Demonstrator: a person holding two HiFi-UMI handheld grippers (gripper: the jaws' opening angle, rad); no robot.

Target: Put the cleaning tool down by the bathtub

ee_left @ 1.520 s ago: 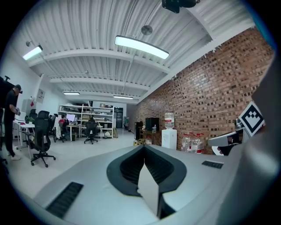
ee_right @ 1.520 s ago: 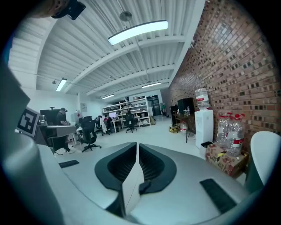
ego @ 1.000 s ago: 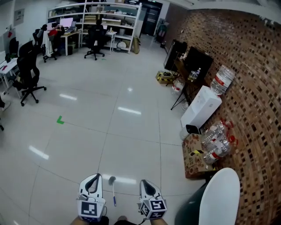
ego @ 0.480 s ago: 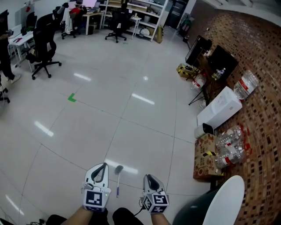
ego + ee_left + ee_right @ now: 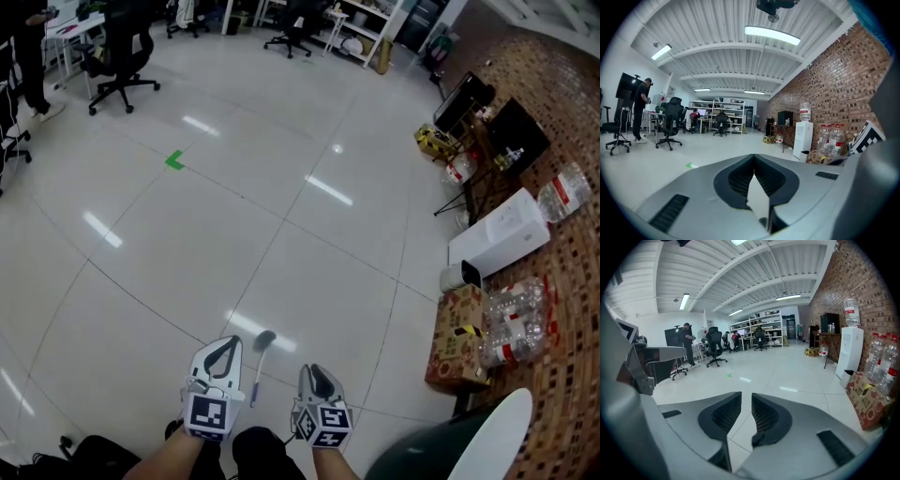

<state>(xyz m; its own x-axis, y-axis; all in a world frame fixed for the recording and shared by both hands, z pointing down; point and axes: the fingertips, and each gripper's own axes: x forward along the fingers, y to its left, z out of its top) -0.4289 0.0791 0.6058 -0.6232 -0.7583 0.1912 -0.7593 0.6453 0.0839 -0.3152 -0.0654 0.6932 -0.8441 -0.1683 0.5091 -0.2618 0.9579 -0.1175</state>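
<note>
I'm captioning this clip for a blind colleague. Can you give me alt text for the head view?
A long-handled cleaning tool lies on the white tiled floor between the left gripper and the right gripper, whose empty jaws are opening. The white rim of a bathtub curves in at lower right, below a brick wall.

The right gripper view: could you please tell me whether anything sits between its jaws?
No: the right gripper has its jaws opening, and only the bare floor shows through the gap between them.
</note>
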